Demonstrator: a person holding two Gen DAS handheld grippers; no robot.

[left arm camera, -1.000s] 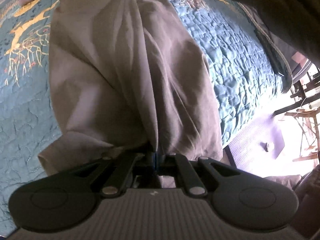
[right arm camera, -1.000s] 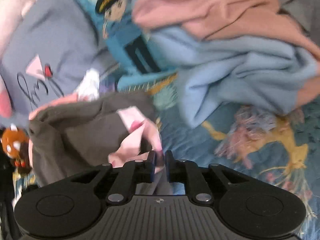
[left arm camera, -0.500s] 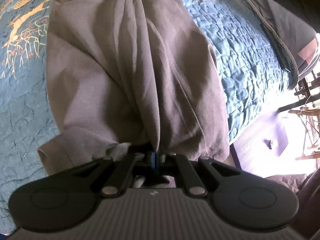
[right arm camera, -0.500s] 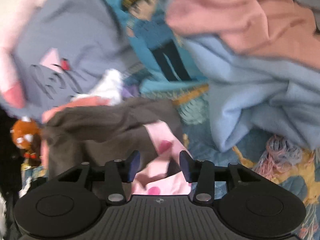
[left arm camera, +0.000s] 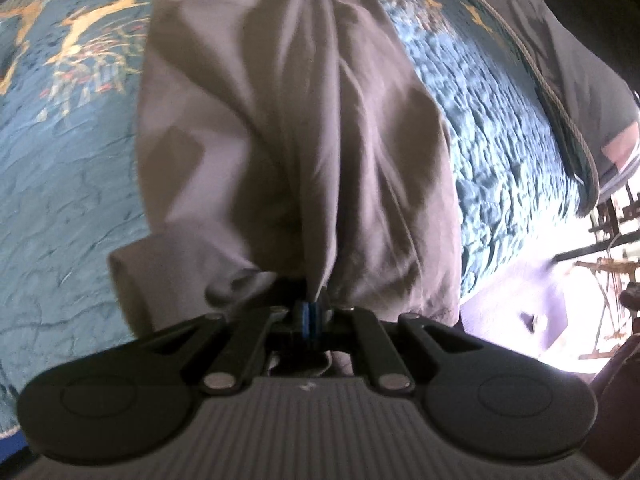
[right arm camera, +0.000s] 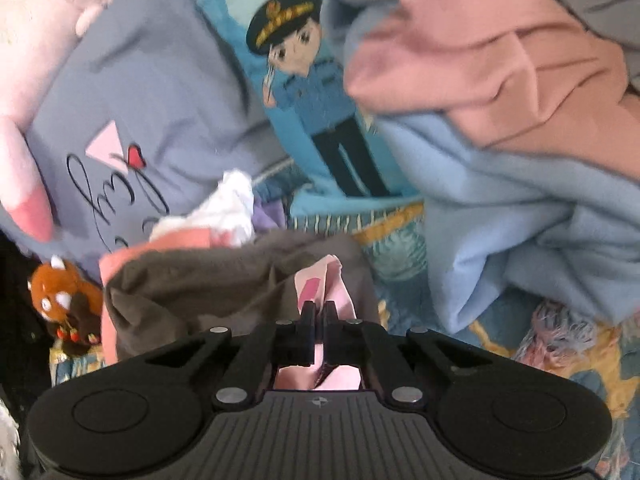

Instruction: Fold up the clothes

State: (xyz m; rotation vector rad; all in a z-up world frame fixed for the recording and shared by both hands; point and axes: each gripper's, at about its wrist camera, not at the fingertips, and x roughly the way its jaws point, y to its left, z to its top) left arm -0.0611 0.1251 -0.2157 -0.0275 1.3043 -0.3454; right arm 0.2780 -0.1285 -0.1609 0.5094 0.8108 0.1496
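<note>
In the left wrist view a grey-brown garment hangs in long folds over the teal quilted bedspread. My left gripper is shut on a bunched fold at its near end. In the right wrist view my right gripper is closing on a fold of pink cloth, and its pads press on it. That pink cloth pokes out of a dark grey-brown garment lying just ahead of the fingers.
A light blue garment and a salmon-pink one are heaped at the right. A grey pillow, a cartoon-officer cushion, a white cloth and a plush toy lie behind. The bed's edge and floor are at the right.
My right gripper opened wide half a second ago and has shut again on the pink cloth, a little higher. The left gripper has drawn the grey-brown garment sideways, still gripped.
</note>
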